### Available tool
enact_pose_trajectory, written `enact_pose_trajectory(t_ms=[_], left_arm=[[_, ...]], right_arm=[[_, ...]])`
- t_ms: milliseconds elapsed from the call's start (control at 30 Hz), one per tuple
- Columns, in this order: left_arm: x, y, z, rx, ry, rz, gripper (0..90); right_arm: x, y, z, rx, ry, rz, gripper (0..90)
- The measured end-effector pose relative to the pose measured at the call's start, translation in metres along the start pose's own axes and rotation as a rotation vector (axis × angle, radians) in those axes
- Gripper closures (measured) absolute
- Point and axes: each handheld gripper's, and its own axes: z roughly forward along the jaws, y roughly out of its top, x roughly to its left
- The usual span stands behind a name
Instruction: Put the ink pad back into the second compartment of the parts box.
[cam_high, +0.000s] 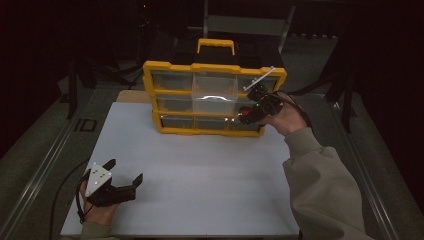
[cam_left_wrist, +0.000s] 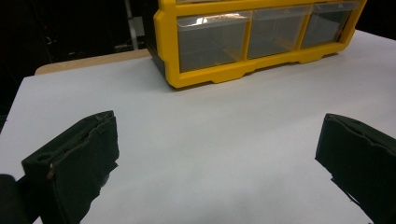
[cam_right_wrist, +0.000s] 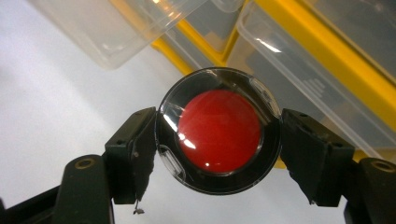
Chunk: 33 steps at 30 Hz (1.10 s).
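Observation:
A yellow organizer (cam_high: 215, 67) with clear plastic drawers stands at the back of the white table; its lower drawers (cam_left_wrist: 212, 39) face the left gripper view. My right gripper (cam_high: 248, 114) hovers in front of the organizer's right side, shut on a round black-rimmed disc with a red centre (cam_right_wrist: 219, 130), held between both jaws. Clear drawers (cam_right_wrist: 308, 88) stick out just behind the disc. My left gripper (cam_high: 125, 172) rests low at the table's front left, open, with nothing between its fingers (cam_left_wrist: 74, 163).
The white table top (cam_high: 200, 170) spreads between the grippers. A sleeved forearm (cam_high: 320, 185) crosses the front right. The middle drawer (cam_high: 215, 92) of the organizer is pulled forward. Dark surroundings and metal rails (cam_high: 45, 160) flank the table.

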Motion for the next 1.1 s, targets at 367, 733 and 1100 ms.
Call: enact_pose_trajectory(t_ms=[367,733,1100], left_arm=[[0.0,0.0,-0.001,-0.002,0.001,-0.003,0.0],[0.0,0.0,0.0,-0.003,0.0,0.0,0.0],[0.0,0.0,0.0,-0.001,0.002,0.0,0.0]], right_arm=[[-0.01,0.007,-0.005,0.0,0.002,0.013,29.7],[-0.012,0.017,-0.021,-0.014,-0.009,0.001,29.6],[-0.007,0.026,-0.038,0.004,-0.048,-0.032,29.6]])
